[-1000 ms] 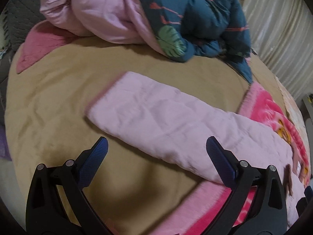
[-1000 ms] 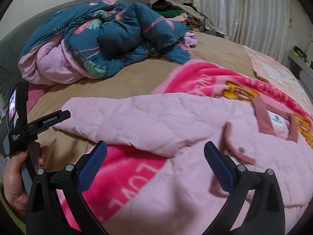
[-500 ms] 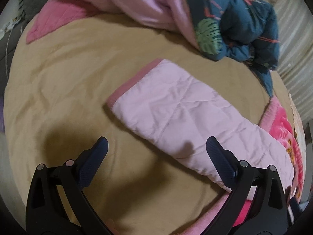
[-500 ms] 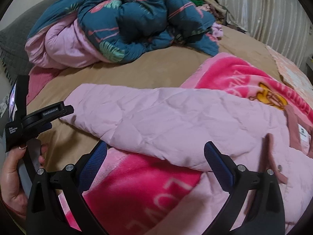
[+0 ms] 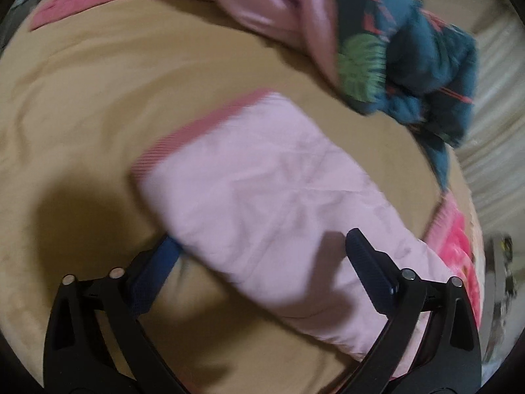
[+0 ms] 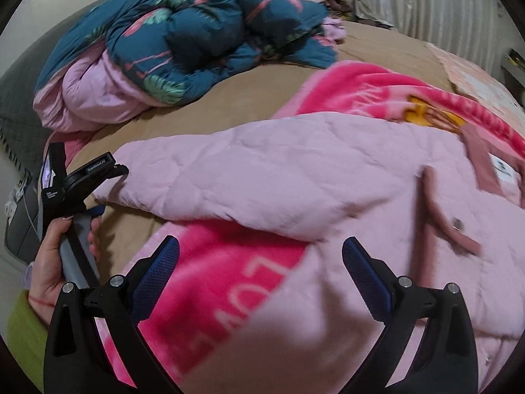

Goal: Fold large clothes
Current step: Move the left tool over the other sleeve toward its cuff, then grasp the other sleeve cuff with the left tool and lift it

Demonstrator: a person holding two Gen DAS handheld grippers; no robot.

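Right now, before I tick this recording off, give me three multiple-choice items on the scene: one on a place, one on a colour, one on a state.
1. Where does the quilted pale pink jacket sleeve end?
A. on the tan bedsheet
B. on the floor
C. on a chair

2. What colour is the cuff band of that sleeve?
A. green
B. darker pink
C. black

3. How does the left hand-held gripper stand?
A. shut on nothing, away from the sleeve
B. jaws apart, sleeve edge between them
C. out of view

Key:
1 A, the sleeve lies stretched over the sheet.
2 B, a ribbed darker pink strip trims its end.
3 B, one blue pad is under the sleeve's near edge and the other above; the jaws have just been closing, and a firm pinch is not visible.
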